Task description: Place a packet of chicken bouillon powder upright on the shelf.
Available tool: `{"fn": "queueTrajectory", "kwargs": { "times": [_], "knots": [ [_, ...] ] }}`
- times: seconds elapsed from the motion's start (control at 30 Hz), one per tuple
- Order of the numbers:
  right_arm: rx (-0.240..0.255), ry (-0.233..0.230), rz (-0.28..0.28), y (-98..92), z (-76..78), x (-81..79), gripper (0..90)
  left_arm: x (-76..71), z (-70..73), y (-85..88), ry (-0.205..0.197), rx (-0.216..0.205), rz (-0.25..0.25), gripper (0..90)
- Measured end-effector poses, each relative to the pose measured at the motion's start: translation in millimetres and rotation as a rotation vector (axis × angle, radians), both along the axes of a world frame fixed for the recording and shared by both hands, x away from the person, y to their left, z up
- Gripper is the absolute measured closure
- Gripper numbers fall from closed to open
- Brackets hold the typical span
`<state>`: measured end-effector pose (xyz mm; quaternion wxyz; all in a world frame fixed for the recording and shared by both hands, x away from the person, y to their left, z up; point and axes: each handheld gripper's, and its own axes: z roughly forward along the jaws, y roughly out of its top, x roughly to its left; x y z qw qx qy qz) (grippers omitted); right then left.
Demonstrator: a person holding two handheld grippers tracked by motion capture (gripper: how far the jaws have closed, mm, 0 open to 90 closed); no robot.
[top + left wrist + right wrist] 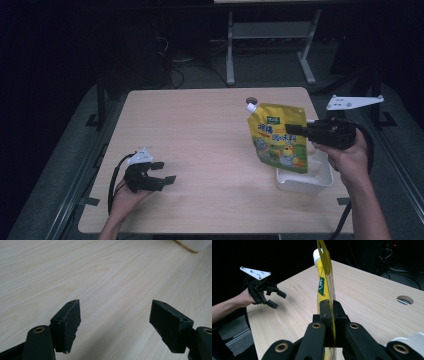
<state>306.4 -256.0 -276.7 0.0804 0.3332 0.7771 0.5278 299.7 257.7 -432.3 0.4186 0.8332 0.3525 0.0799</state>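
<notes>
1. Dark surroundings frame a pale wood-grain table (200, 145); behind it stands a grey metal frame (270, 45) with cables on the floor near it.
2. Round cable hole (251, 100) in the tabletop near the far edge, just behind the pouch's spout in the high view; it also appears in the right gripper view.
3. White rectangular tray (305, 181) on the table near the right front corner, directly below the pouch's bottom edge; one corner of it shows in the left gripper view.
4. Yellow spouted pouch (278, 137), printed with green and a cartoon figure, held upright and off the table above the tray, its white capped spout (251, 106) at the upper left corner.
5. Right gripper (294, 128), jaws pressed together on the pouch's right edge, pointing left across the table; in the right gripper view the pouch is seen edge-on, rising from between the jaws.
6. Right hand (350, 160), wrapped around the gripper body, forearm entering from the lower right; a grey three-cornered plate (354, 102) stands above it.
7. Left gripper (165, 172), jaws spread wide with nothing between them, low over the bare left front of the table, well apart from pouch and tray.
8. Left hand (125, 200), holding that gripper from behind, with a black cable (114, 180) looping beside it.
</notes>
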Motion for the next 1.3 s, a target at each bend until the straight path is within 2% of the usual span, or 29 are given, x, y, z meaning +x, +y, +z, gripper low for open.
{"fn": "queueTrajectory", "kwargs": {
  "times": [0.43, 0.53, 0.73, 1.03, 1.3],
  "knots": [
    [0.000, 0.004, -0.051, -26.5, -2.8, -6.1, 89.3, 1.2, -2.0, -2.4, 0.007, 0.016, -0.002, 23.9],
    [0.001, 0.003, -0.058, -31.4, -3.6, -7.7, 89.3, 0.6, -1.4, -2.5, -0.010, 0.024, 0.004, 23.9],
    [-0.003, 0.007, -0.078, -40.2, -6.0, -10.9, 89.3, -0.1, 0.4, -0.9, -0.022, 0.004, 0.014, 24.0],
    [-0.003, 0.029, -0.089, -48.6, -19.2, -11.7, 89.2, 0.2, -0.6, -2.9, -0.018, 0.016, 0.008, 23.9],
    [0.007, 0.045, -0.092, -49.2, -31.8, -6.6, 89.2, -0.2, -0.1, -2.1, -0.020, 0.011, 0.012, 24.0]
  ]
}}
